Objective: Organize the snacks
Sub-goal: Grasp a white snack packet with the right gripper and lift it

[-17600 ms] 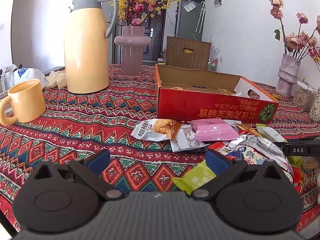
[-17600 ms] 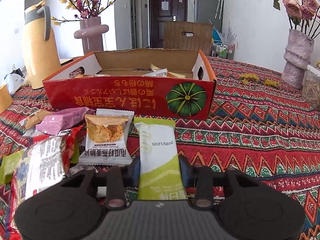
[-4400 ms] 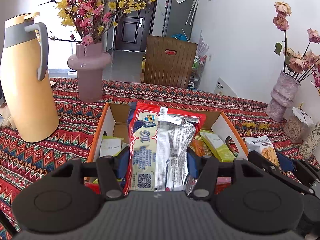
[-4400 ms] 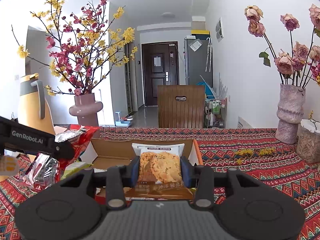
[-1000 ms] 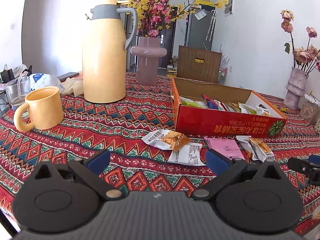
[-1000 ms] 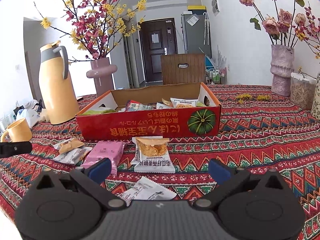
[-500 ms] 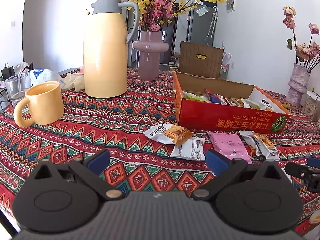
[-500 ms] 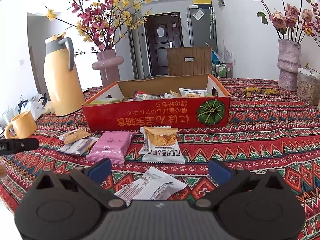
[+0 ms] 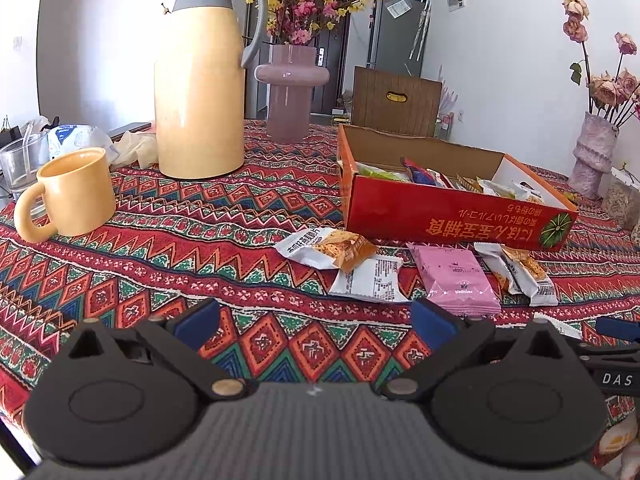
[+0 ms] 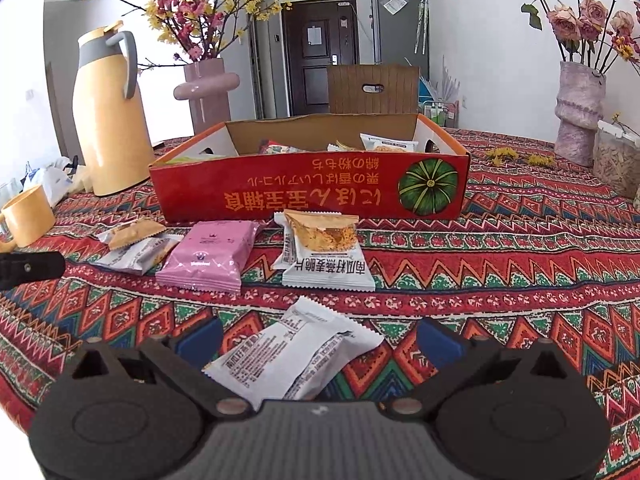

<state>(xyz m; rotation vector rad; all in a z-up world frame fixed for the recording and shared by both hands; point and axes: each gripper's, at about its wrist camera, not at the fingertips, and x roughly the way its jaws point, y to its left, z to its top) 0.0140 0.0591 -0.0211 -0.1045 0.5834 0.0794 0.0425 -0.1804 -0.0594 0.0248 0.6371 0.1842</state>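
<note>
A red cardboard box (image 9: 452, 218) (image 10: 308, 192) with several snack packets inside stands on the patterned tablecloth. Loose packets lie in front of it: a pink packet (image 9: 456, 282) (image 10: 210, 256), an orange-and-white cracker packet (image 9: 326, 248), a white packet (image 9: 370, 280), and a cracker packet (image 10: 322, 254) by the box front. My left gripper (image 9: 316, 322) is open and empty, low over the cloth, short of these packets. My right gripper (image 10: 318, 340) is open, with a white packet (image 10: 294, 356) lying on the cloth between its fingers.
A yellow mug (image 9: 70, 194) and a tall yellow thermos (image 9: 200, 76) stand at the left. A pink vase (image 9: 290, 92) with blossoms is behind; another vase (image 10: 578, 114) and a jar (image 10: 618, 162) stand at the right. A wooden chair back (image 10: 372, 88) rises beyond the box.
Both grippers have moved lower and nearer the loose packets. The white packet now lies between the right gripper's open fingers. Both stay open.
</note>
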